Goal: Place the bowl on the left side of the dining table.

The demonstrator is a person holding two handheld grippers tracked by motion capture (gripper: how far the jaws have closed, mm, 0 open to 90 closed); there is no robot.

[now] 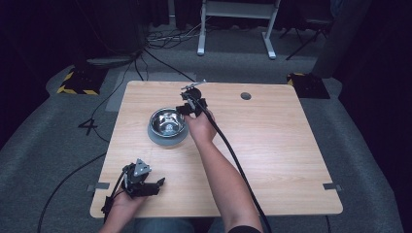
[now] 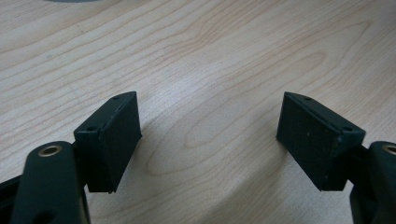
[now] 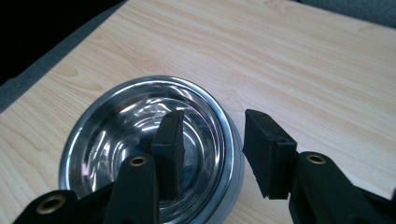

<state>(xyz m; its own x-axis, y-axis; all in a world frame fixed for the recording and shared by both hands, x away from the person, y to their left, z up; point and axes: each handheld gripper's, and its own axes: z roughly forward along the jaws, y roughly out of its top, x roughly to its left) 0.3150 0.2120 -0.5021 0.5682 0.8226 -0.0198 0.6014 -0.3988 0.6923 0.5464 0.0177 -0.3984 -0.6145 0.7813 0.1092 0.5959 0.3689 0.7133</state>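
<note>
Steel bowl (image 1: 167, 124) sits left of table (image 1: 272, 145) centre. Right gripper (image 3: 212, 140) at bowl's 3 o'clock rim, jaws part-open straddling rim, one inside, one outside, nothing clamped; likely lining up grip. Left gripper (image 1: 141, 182) parked at 7 o'clock corner, jaws wide, empty.
</note>
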